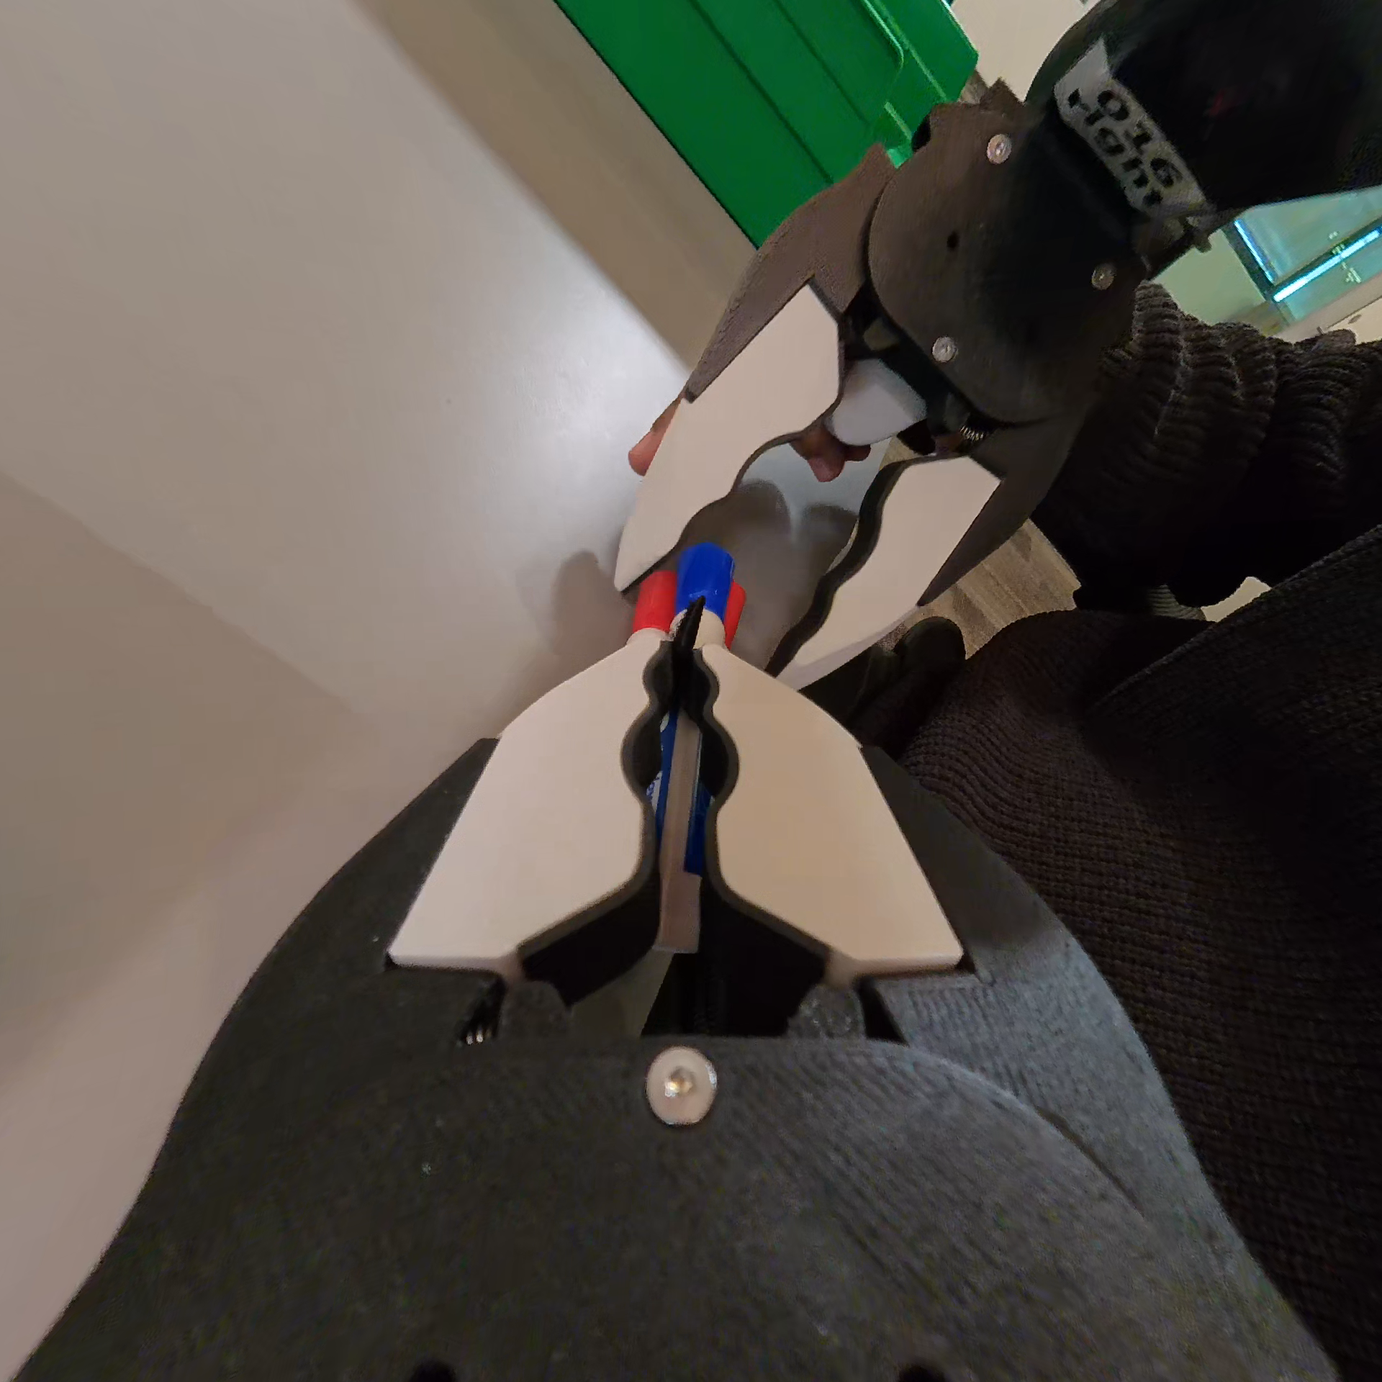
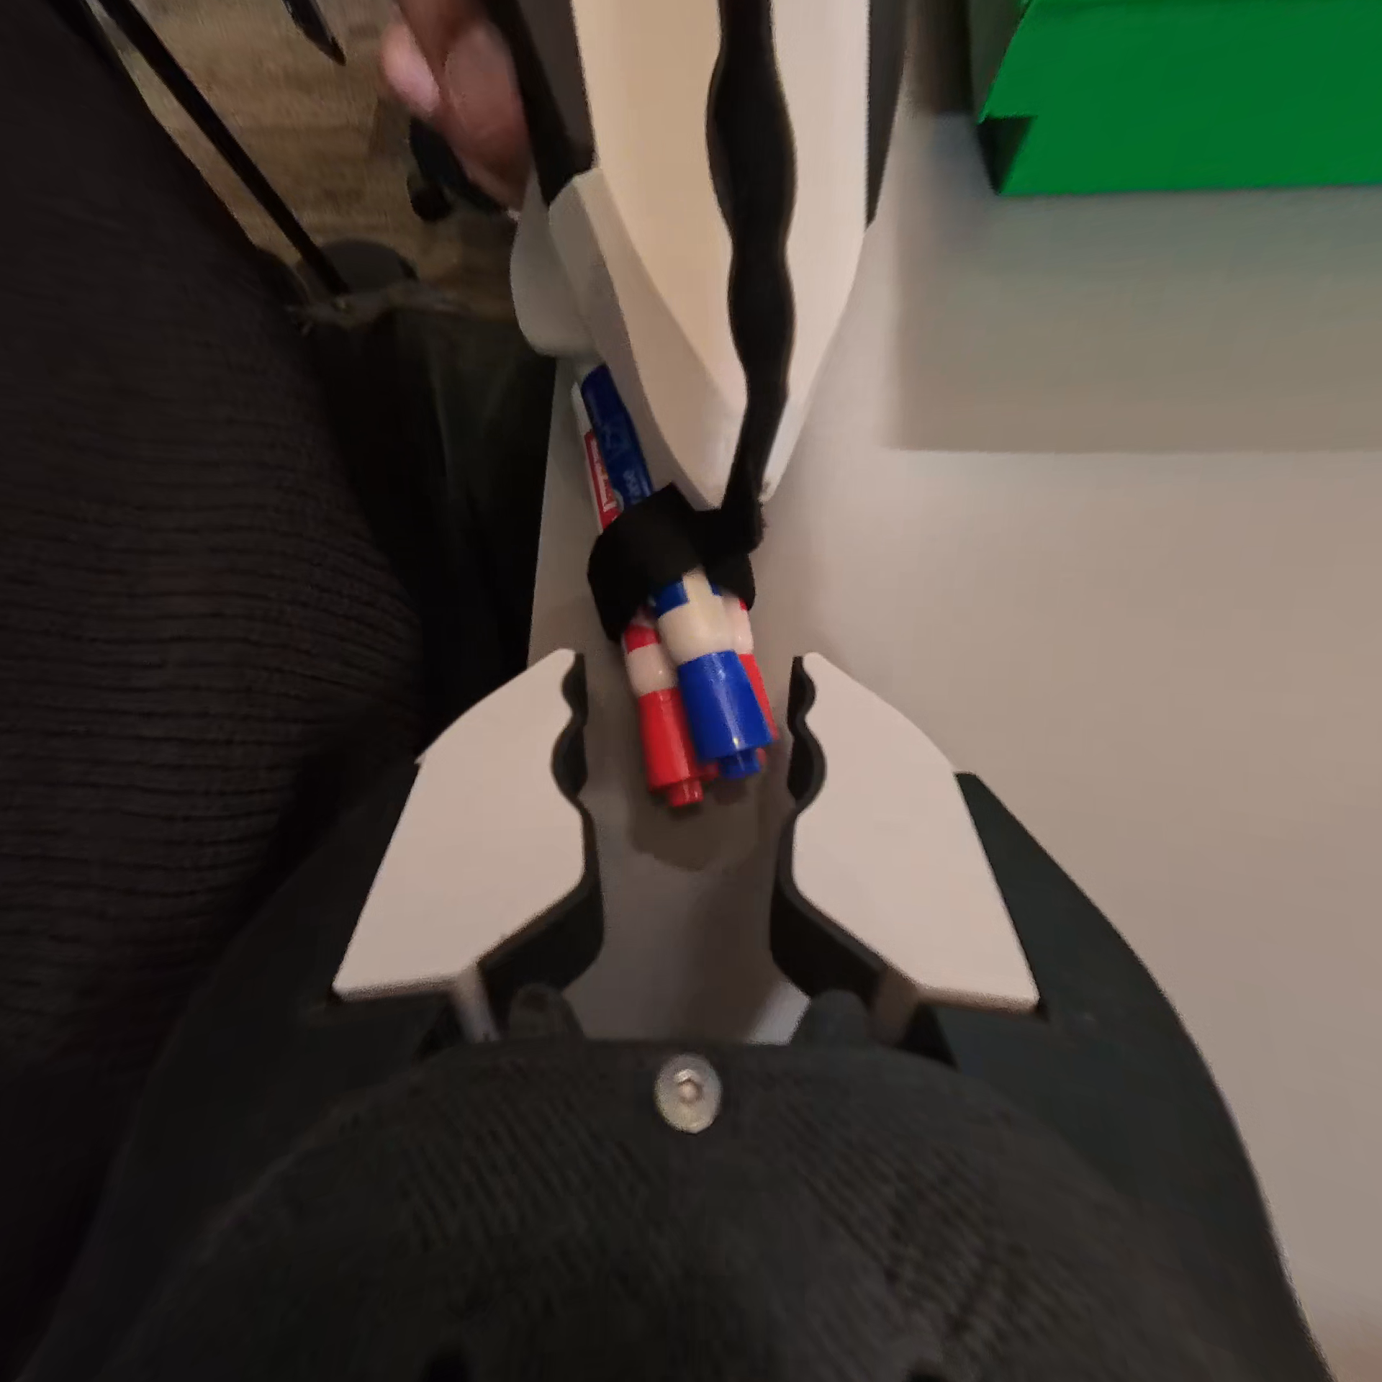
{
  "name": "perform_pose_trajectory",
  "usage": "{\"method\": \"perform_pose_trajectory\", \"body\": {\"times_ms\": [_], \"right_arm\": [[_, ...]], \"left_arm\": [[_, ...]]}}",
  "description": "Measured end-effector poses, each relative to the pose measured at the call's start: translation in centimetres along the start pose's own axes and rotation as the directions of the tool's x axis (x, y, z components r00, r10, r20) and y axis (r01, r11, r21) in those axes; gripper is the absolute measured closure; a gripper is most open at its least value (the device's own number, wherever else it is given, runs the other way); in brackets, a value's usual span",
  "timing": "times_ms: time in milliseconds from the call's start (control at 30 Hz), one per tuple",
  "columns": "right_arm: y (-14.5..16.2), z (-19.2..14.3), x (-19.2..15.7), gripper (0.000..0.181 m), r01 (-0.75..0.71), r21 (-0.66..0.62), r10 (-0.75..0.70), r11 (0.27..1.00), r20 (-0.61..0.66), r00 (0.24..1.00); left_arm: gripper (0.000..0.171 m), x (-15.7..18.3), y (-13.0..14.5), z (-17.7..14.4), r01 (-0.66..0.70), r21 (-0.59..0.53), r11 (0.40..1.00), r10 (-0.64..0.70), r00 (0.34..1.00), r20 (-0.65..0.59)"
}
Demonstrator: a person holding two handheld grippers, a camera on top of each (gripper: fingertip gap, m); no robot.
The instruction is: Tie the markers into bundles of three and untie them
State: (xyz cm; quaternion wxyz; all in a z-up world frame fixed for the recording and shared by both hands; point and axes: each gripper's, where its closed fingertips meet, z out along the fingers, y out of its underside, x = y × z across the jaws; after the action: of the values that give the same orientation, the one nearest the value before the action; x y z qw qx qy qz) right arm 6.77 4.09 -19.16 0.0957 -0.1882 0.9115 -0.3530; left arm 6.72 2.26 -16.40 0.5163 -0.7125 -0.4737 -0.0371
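Left gripper (image 1: pixel 682 649), black body with white finger plates and wavy black pads, is pointing forward and down toward the pale grey-white table surface (image 1: pixel 299 336); its jaws are pinched nearly together on a black strap (image 1: pixel 686 636) that is running up between the pads. In the right wrist view this same left gripper (image 2: pixel 748 493) is coming in from the top edge, fingers pointing down, clamping the black strap's loose end (image 2: pixel 740 464) where it is wrapping a bundle of white-barrelled markers with blue and red caps (image 2: pixel 703 703). A hand (image 2: pixel 456 97), blurred, is gripping the left gripper's handle near the top edge.

Right gripper (image 2: pixel 688 736), same build, is angling toward the bundle with its jaws standing wide; the capped ends of the markers are sitting in the gap between its fingertips, close to both pads, and I cannot tell whether they are touching either one. From the left wrist view the right gripper (image 1: pixel 703 606) is reaching in from the upper right, its upper finger just beside the blue cap (image 1: pixel 703 579), with bare fingers (image 1: pixel 650 449) showing behind it.

The bundle is hovering low above the table near its edge closest to the person, casting a shadow. A dark knitted sleeve (image 1: pixel 1196 822) is filling the right side. A green plastic bin (image 1: pixel 763 97) is sitting at the far side of the table.
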Motion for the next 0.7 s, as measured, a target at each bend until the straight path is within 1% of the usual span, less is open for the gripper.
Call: {"method": "perform_pose_trajectory", "body": {"times_ms": [67,133,333,700], "right_arm": [[0.3,0.4,0.1,0.131,0.029,-0.034,-0.030,0.999,-0.016,0.999],[0.4,0.7,0.2,0.144,0.061,-0.064,-0.063,0.996,-0.026,0.998],[1.2,0.8,0.0,0.143,0.079,-0.105,-0.081,0.991,-0.015,0.997],[1.7,0.4,0.1,0.144,0.069,-0.112,-0.071,0.991,-0.014,0.997]], "left_arm": [[0.166,0.1,0.0,0.0,-0.001,-0.001,1.000,0.001,1.000,-0.004],[0.166,0.2,0.0,0.0,-0.006,-0.001,1.000,0.006,1.000,-0.007],[0.166,0.3,0.1,0.1,-0.014,-0.009,1.000,0.014,1.000,-0.010],[0.166,0.1,0.2,0.0,-0.012,-0.014,1.000,0.012,1.000,0.003]]}}
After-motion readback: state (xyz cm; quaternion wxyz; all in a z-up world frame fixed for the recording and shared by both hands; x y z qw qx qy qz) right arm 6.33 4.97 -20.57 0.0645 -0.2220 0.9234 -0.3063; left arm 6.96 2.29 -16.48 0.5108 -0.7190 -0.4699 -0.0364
